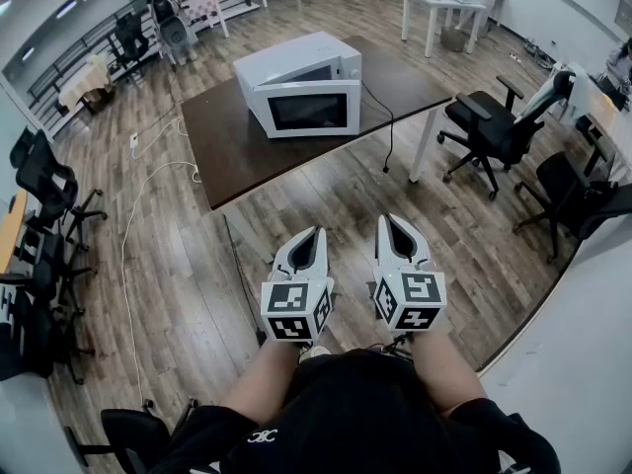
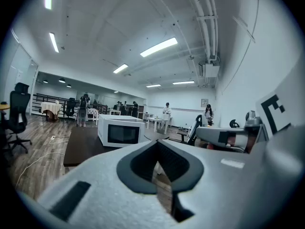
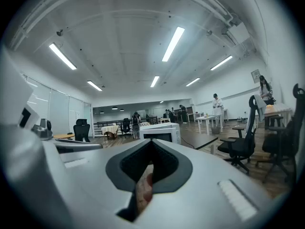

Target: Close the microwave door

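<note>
The white microwave [image 1: 301, 87] stands on a dark brown table [image 1: 227, 131] some way ahead of me, its windowed door facing me. The door looks slightly ajar, with a dark wedge showing between its top edge and the body. The left gripper view shows the microwave [image 2: 121, 132] small and far off, and so does the right gripper view, where the microwave [image 3: 162, 133] sits just past the jaws. My left gripper [image 1: 316, 235] and right gripper [image 1: 387, 223] hang side by side over the wooden floor, well short of the table. Both are shut with nothing between the jaws.
Black office chairs [image 1: 489, 126] stand right of the table and more chairs [image 1: 44, 191] along the left wall. A black cord [image 1: 387, 131] hangs off the table's front edge, and a white cable [image 1: 138, 215] lies on the floor. White tables [image 1: 439, 8] and people are at the far end.
</note>
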`<control>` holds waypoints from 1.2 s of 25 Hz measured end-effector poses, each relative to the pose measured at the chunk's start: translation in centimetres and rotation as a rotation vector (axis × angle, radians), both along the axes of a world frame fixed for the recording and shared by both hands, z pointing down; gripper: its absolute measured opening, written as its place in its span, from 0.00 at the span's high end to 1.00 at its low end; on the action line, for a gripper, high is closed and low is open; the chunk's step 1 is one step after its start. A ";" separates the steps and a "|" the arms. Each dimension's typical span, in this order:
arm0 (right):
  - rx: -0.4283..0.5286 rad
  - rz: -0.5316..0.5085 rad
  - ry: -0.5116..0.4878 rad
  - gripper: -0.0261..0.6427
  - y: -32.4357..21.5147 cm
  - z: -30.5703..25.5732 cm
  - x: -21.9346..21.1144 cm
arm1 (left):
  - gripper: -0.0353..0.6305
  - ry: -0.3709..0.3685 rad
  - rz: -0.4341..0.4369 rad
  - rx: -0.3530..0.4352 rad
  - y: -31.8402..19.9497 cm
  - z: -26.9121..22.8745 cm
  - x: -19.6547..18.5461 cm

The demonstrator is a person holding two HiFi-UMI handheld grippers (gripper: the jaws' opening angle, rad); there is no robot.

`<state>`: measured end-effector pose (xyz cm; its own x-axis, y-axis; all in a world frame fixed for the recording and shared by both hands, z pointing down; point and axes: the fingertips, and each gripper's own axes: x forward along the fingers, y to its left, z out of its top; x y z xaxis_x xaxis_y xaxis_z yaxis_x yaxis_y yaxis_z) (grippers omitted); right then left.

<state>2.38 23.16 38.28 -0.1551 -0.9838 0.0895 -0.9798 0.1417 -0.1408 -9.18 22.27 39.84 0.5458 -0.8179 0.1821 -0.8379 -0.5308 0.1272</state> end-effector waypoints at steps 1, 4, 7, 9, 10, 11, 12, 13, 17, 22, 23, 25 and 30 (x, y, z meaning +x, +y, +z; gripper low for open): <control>-0.001 -0.001 0.004 0.95 0.1 0.1 -0.2 | 0.93 0.000 0.002 -0.001 0.1 0.1 0.0; 0.002 -0.003 0.001 0.95 0.3 0.2 -0.7 | 0.93 -0.002 0.007 -0.002 0.4 0.3 -0.3; 0.012 -0.006 -0.032 0.95 0.2 -0.1 -1.1 | 0.93 0.001 0.012 -0.002 0.2 0.1 -0.6; 0.013 -0.007 -0.032 0.95 0.0 -0.1 -1.3 | 0.93 0.004 0.014 -0.005 -0.1 0.1 -0.9; 0.012 -0.006 -0.028 0.95 -0.1 -0.1 -1.5 | 0.93 0.005 0.015 -0.007 -0.2 0.1 -1.0; 0.011 -0.006 -0.024 0.95 -0.2 -0.1 -1.7 | 0.93 0.005 0.017 -0.008 -0.4 0.1 -1.1; 0.011 -0.005 -0.021 0.95 -0.3 -0.1 -1.8 | 0.93 0.006 0.021 -0.008 -0.6 0.1 -1.2; 0.011 -0.004 -0.018 0.95 -0.4 -0.1 -2.0 | 0.93 0.007 0.025 -0.009 -0.7 0.1 -1.2; 0.004 -0.004 -0.004 0.95 -1.0 0.4 -2.5 | 0.93 0.005 0.033 -0.012 -1.3 0.6 -1.4; -0.001 0.004 -0.003 0.95 -1.6 0.7 -3.0 | 0.93 0.001 0.036 -0.016 -2.0 1.1 -1.9; -0.002 0.007 -0.004 0.95 -1.8 0.7 -3.1 | 0.93 0.000 0.037 -0.016 -2.2 1.1 -2.0; -0.004 0.008 -0.005 0.95 -2.2 0.6 -3.5 | 0.93 0.000 0.038 -0.018 -2.6 1.0 -2.4; -0.005 0.008 0.001 0.95 -3.0 0.7 -4.4 | 0.93 0.003 0.043 -0.025 -3.5 1.3 -3.1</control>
